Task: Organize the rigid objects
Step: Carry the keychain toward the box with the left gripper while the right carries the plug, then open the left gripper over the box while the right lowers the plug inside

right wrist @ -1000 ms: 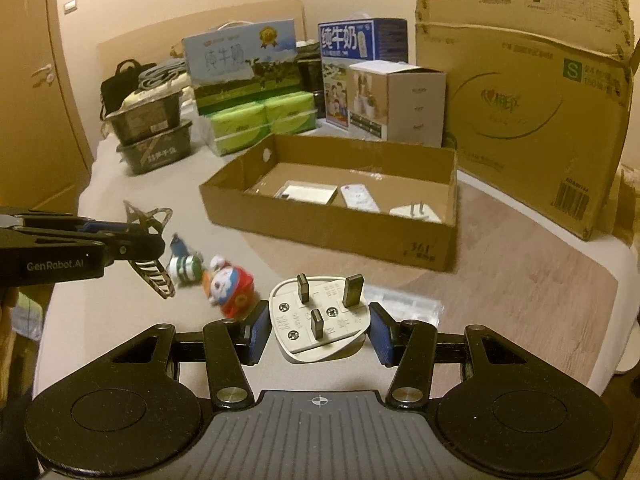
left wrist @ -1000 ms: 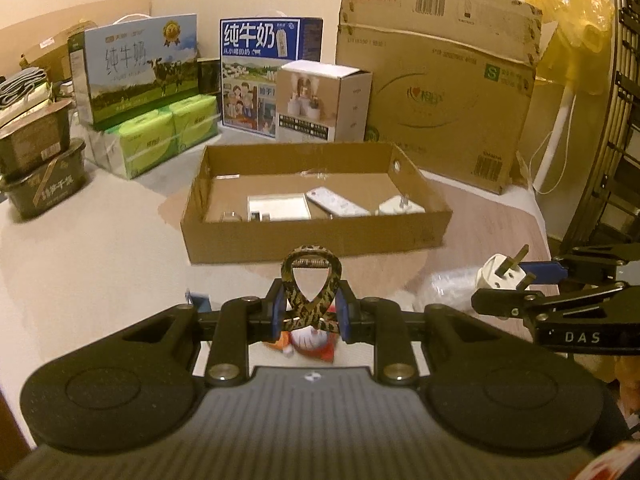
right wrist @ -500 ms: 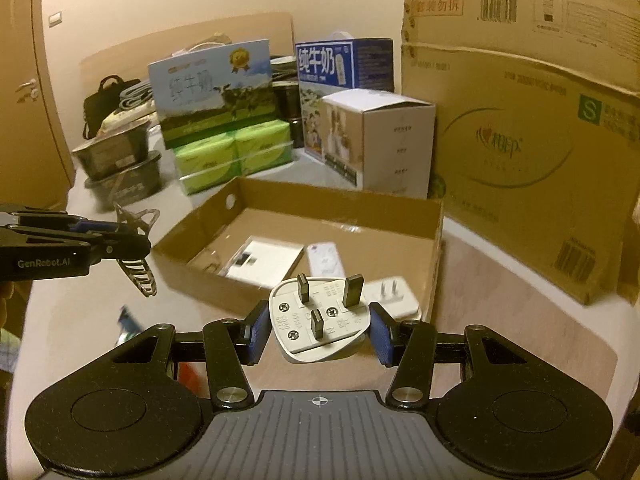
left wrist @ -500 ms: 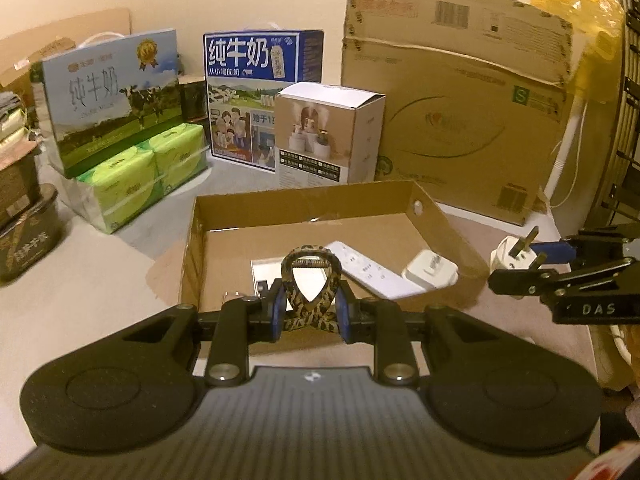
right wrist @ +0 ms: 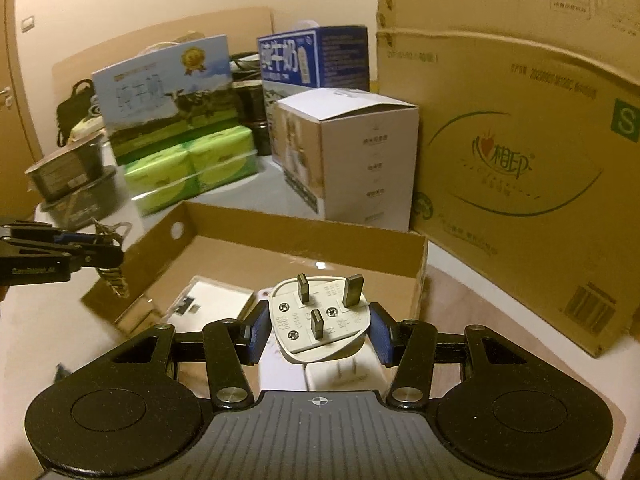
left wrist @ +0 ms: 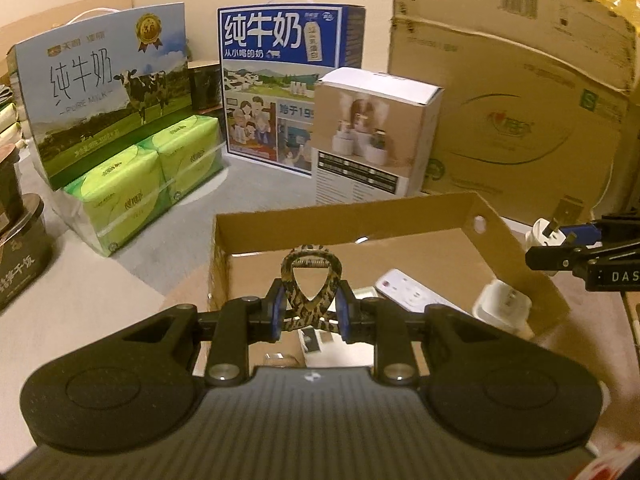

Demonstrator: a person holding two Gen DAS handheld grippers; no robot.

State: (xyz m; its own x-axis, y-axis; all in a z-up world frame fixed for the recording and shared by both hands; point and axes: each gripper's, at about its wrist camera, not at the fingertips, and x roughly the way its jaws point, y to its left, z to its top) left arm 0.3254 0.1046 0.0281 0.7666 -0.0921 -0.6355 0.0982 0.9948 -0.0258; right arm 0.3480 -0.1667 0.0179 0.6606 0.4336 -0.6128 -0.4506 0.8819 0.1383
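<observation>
My left gripper point(left wrist: 311, 312) is shut on a leopard-print hair clip point(left wrist: 310, 280) and holds it above the near left part of the shallow cardboard tray point(left wrist: 516, 248). My right gripper point(right wrist: 318, 330) is shut on a white three-pin plug adapter point(right wrist: 320, 320), prongs up, above the tray's right side point(right wrist: 420, 268). The tray holds a white remote point(left wrist: 408, 292), a white charger point(left wrist: 502, 310) and a flat white card point(right wrist: 216, 298). The right gripper with its plug shows in the left wrist view point(left wrist: 560, 236); the left gripper with the clip shows in the right wrist view point(right wrist: 108, 256).
Behind the tray stand a white product box point(left wrist: 372, 140), a blue milk carton point(left wrist: 288, 92), a cow-print milk box point(left wrist: 104, 92) on green tissue packs point(left wrist: 148, 184), and a large cardboard box point(left wrist: 520, 100). Dark food tubs point(left wrist: 16, 252) sit at the left.
Both grippers have moved forward and now hang over the tray, each still holding its object. The toys on the table have dropped out of view.
</observation>
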